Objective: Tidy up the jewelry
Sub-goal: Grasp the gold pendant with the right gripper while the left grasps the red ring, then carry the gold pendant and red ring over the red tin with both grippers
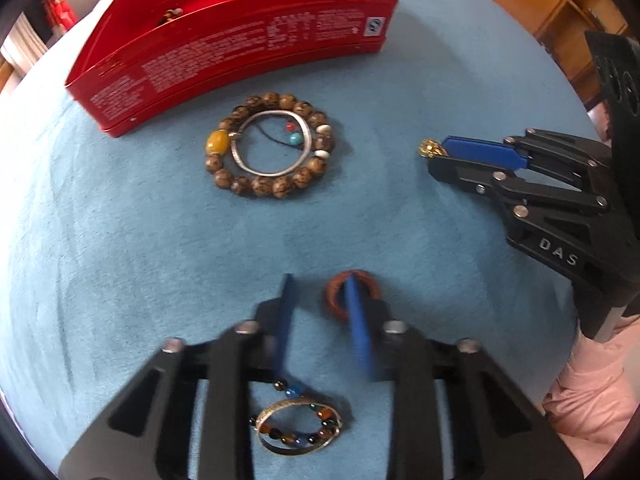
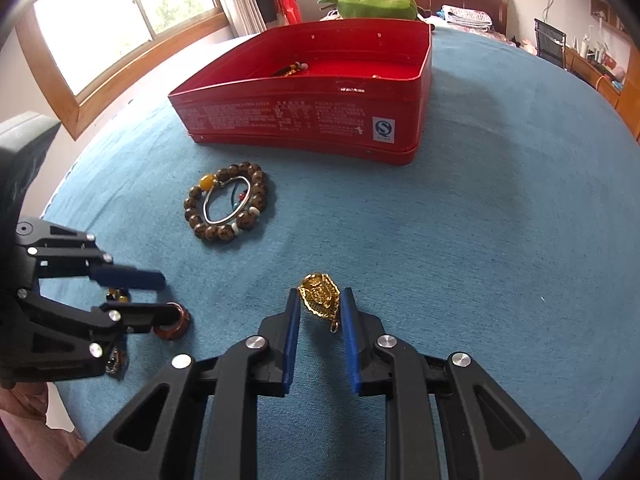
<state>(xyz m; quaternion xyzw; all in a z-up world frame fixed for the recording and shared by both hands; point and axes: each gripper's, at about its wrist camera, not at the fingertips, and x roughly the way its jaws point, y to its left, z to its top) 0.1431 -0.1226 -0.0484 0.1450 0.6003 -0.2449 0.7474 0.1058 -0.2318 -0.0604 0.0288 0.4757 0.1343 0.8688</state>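
Note:
My left gripper (image 1: 319, 280) points down at the blue cloth with its jaws apart. Its right finger passes through a brown ring (image 1: 370, 285) lying on the cloth, and no pad presses the ring (image 2: 176, 325). The right wrist view shows the same gripper (image 2: 170, 296) at the left. My right gripper (image 2: 320, 294) is shut on a gold pendant (image 2: 318, 300), also seen at its tips (image 1: 436, 156). A wooden bead bracelet (image 1: 276, 189) rings a silver bangle (image 1: 272, 171) in front of the open red tin (image 1: 224, 64).
A multicoloured bead bracelet with a thin metal bangle (image 1: 300, 432) lies under my left gripper. The red tin (image 2: 300, 120) holds a few pieces. A green plush toy (image 2: 372, 4) sits behind it. A pink sleeve (image 1: 592, 380) shows at the right.

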